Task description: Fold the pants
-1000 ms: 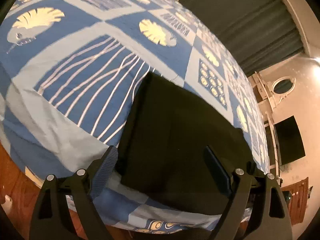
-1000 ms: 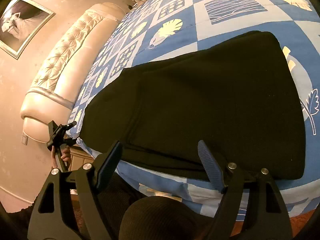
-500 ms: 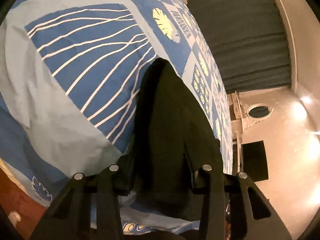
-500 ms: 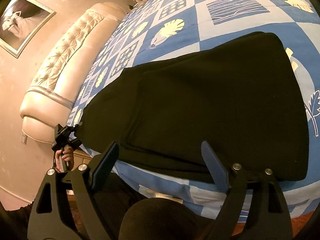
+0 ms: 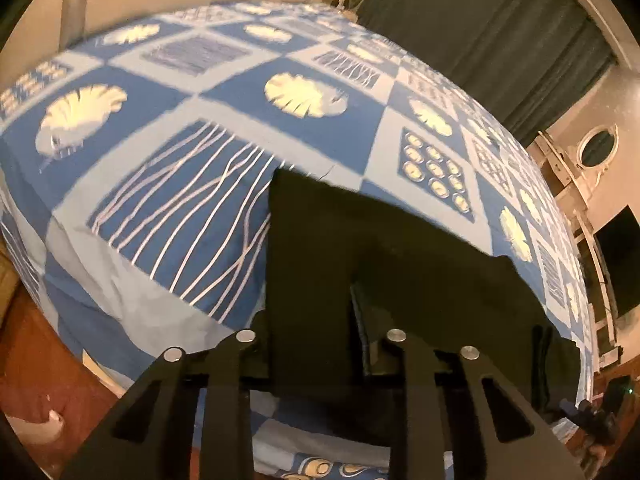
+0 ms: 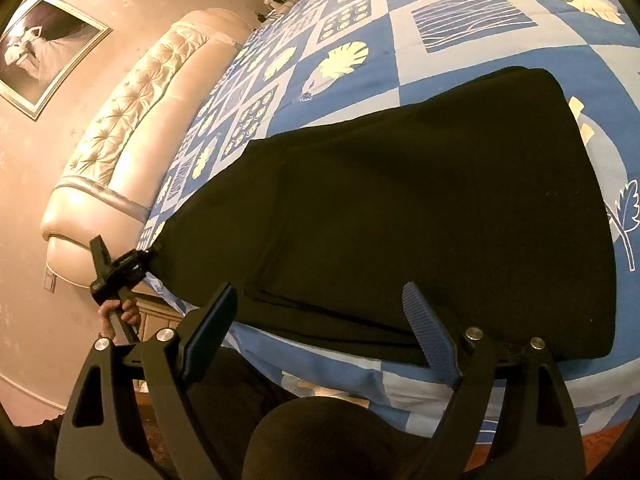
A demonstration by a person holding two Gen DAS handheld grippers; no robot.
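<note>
Black pants (image 6: 420,216) lie folded on the blue patterned bedspread (image 6: 460,56) near the bed's front edge. My left gripper (image 5: 316,320) is shut on the pants' left end (image 5: 320,264) and lifts that corner; its fingertips are hidden in the cloth. The right wrist view shows the left gripper (image 6: 120,268) at the pants' far left corner. My right gripper (image 6: 320,328) is open and empty, just above the pants' near edge, one finger on each side of a fold line.
A padded cream headboard (image 6: 132,120) runs along the left of the bed. Dark curtains (image 5: 500,40) and a shelf stand beyond the far side. Wooden floor (image 5: 36,352) shows below the bed's edge. The person's dark-clad knee (image 6: 328,436) is under the right gripper.
My left gripper closed on the pants' left end and has raised it, tilting back up. The right gripper stayed open, almost still, over the near edge.
</note>
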